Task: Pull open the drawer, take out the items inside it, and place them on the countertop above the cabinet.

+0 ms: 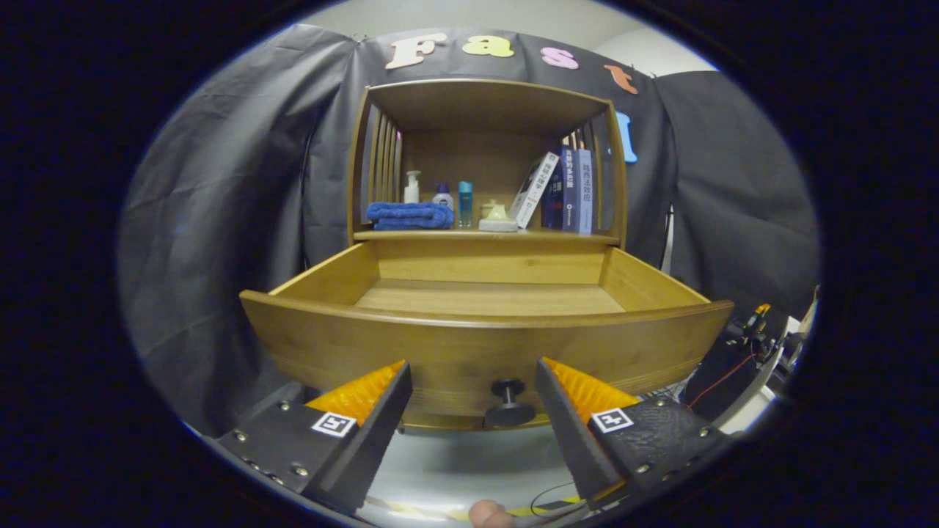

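From where I steer, the drawer [484,345] stands pulled well out of the cabinet, so I judge the opening step done and the taking-out next. Going left to right: my tool [473,389] hangs with its fingers spread wide, gripping nothing, the round dark knob [509,402] between them on the drawer's curved front. The drawer is smooth honey-toned wood, and the floor I can see looks bare; the near part is hidden behind the front panel, so I must lift and tip forward to check. On the bench [484,235] above sit a folded blue towel [410,215], soft and ribbed, three small bottles [442,196], a pale dish, then upright books [568,189].
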